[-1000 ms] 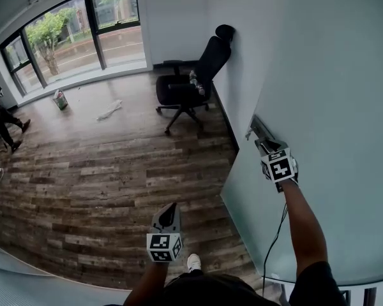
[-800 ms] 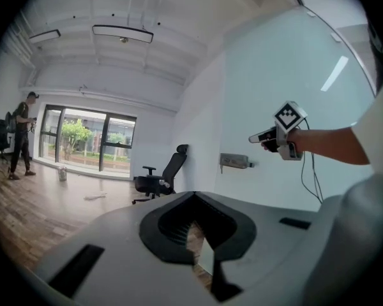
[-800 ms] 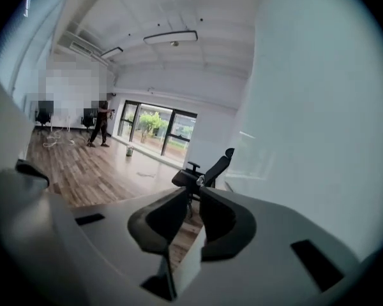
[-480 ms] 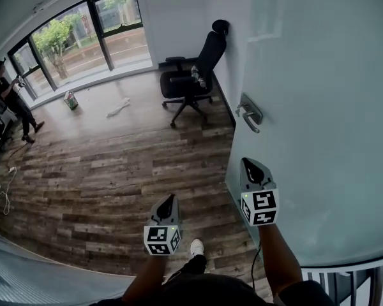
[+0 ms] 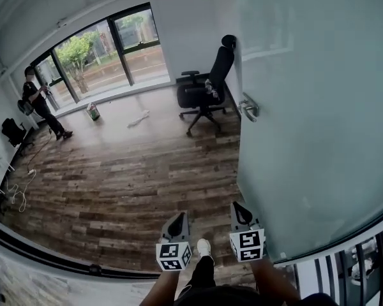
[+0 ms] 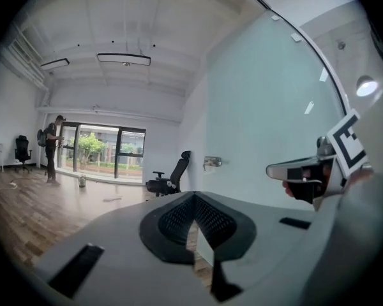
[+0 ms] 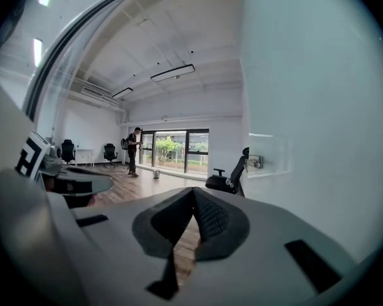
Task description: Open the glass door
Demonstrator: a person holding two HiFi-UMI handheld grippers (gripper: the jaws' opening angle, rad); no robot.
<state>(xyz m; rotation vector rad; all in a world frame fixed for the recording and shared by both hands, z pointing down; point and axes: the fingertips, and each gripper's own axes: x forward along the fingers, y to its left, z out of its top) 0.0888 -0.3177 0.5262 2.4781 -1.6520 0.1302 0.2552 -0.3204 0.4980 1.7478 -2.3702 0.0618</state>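
Head view is showing the door (image 5: 306,126) standing open, its handle (image 5: 248,107) well apart from the left claw (image 5: 177,220) and right claw (image 5: 240,210). Both are sitting closed and empty, so the opening is looking done.

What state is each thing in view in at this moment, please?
glass door: swung open.
door handle: free, no tool on it.
left tool: shut, empty.
right tool: shut, empty.
office chair: upright, nobody seated.
person: standing.
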